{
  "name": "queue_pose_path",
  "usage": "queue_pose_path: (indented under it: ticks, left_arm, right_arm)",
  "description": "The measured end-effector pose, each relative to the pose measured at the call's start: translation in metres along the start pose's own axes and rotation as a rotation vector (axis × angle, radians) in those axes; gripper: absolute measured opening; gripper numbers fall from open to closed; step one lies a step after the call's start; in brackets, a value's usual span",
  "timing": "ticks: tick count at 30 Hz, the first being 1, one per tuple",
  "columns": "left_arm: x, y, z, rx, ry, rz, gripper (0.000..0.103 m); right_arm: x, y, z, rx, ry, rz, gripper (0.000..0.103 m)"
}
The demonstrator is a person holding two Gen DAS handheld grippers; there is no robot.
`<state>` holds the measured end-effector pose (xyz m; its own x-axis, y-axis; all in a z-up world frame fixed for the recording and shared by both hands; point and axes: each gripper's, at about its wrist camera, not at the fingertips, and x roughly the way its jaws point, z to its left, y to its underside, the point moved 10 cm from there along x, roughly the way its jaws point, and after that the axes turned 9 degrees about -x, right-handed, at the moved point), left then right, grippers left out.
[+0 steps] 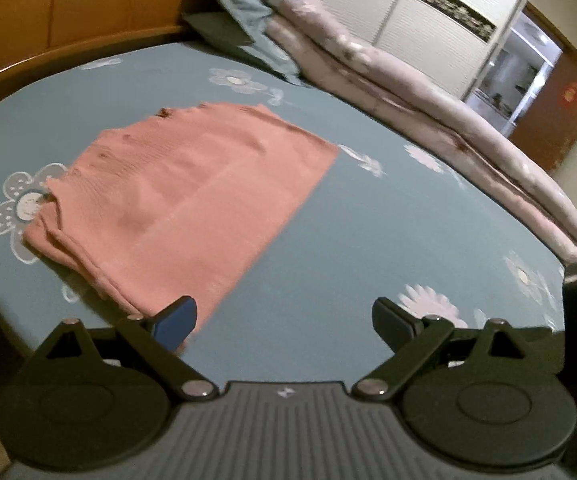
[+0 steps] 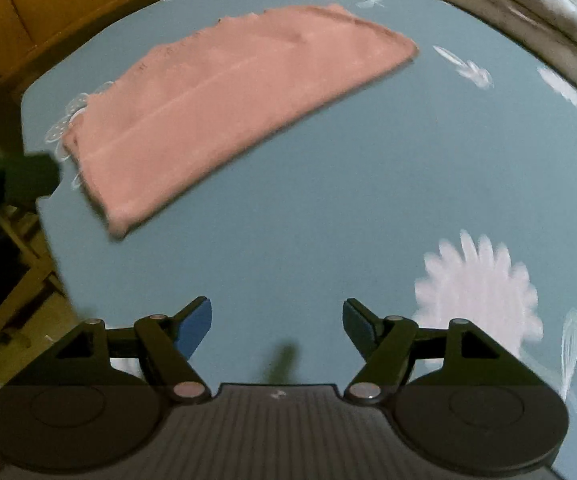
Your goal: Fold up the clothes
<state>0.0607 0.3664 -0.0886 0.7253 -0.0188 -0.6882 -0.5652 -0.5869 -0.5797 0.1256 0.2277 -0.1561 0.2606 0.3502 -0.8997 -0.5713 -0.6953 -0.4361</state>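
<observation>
A folded pink knit garment (image 1: 192,200) lay flat on a blue bedsheet (image 1: 368,232) printed with white flowers, toward the side of the bed nearest the wooden bed frame (image 1: 68,52). It made a long, narrow slab with a pale crease running down its length. In both wrist views its long axis ran diagonally, from the near left up to the far right.

The left gripper (image 1: 284,320) had both jaws spread wide and held nothing. The garment's near corner lay just ahead of its left finger, so this hand looked the nearer of the two.

The right gripper (image 2: 276,320) was also wide open and empty, over bare sheet with a large white flower (image 2: 476,292) beside its right finger. From it, the garment (image 2: 228,100) lay well apart, ahead and to the left.

A folded pinkish quilt (image 1: 408,92) sat along the far edge of the bed. Any further fold would probably mean reaching forward and leftward to the garment's short ends.
</observation>
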Motion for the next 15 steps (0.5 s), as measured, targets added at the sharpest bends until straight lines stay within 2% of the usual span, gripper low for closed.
queue_pose_path:
  ticks: [2, 9, 15]
  left_arm:
    - [-0.005, 0.013, -0.016, 0.029, 0.009, 0.022, 0.094]
    - [-0.023, 0.061, -0.066, 0.109, 0.048, 0.086, 0.094]
    - [-0.036, 0.08, -0.097, 0.179, 0.062, 0.115, 0.095]
  right_arm:
    - [-0.014, 0.018, 0.002, 0.014, -0.009, 0.0, 0.079]
    - [-0.065, 0.058, -0.003, 0.06, 0.07, -0.039, 0.081]
    - [-0.099, 0.092, -0.012, 0.109, 0.106, -0.072, 0.083]
